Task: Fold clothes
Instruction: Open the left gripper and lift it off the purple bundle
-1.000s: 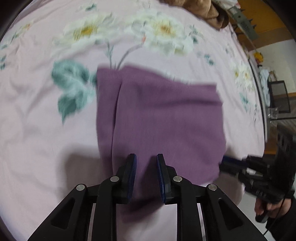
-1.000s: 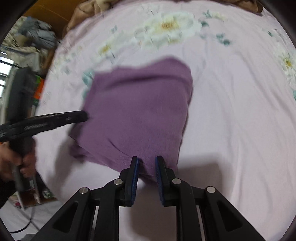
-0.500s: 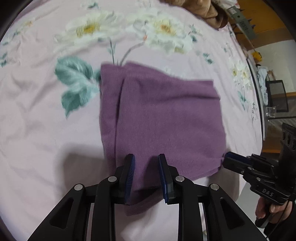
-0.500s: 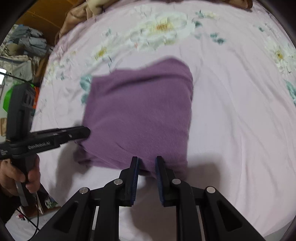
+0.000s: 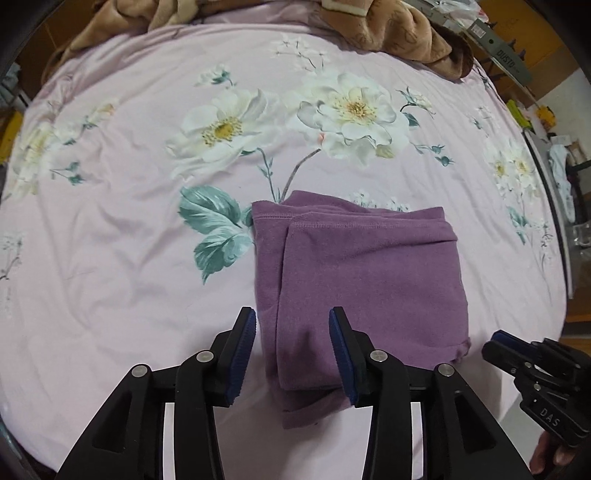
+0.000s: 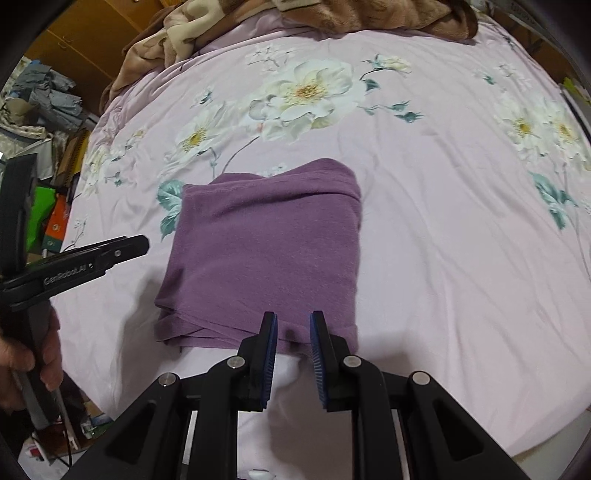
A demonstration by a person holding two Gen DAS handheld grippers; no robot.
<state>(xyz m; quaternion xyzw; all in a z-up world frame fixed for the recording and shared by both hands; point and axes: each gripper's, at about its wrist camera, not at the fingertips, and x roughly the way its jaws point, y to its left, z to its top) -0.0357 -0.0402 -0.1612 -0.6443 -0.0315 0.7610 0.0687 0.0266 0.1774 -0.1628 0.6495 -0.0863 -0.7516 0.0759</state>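
The purple garment (image 5: 362,280) lies folded into a rough rectangle on the pink flowered bedsheet (image 5: 129,258), near its front edge, with a brown blanket (image 5: 388,26) bunched at the far side. The left gripper (image 5: 291,350) hangs over the garment's near corner, its jaws opening and pinching nothing; the right gripper (image 6: 292,360) hovers with jaws slightly apart, empty. The garment's lower layers are hidden, and a hand (image 6: 26,354) is cut off by the picture's edge

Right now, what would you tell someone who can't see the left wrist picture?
A folded purple garment lies on a pink flowered bedsheet. The left gripper hangs above its near edge, jaws opening and holding nothing. The right gripper pokes in from the lower right.
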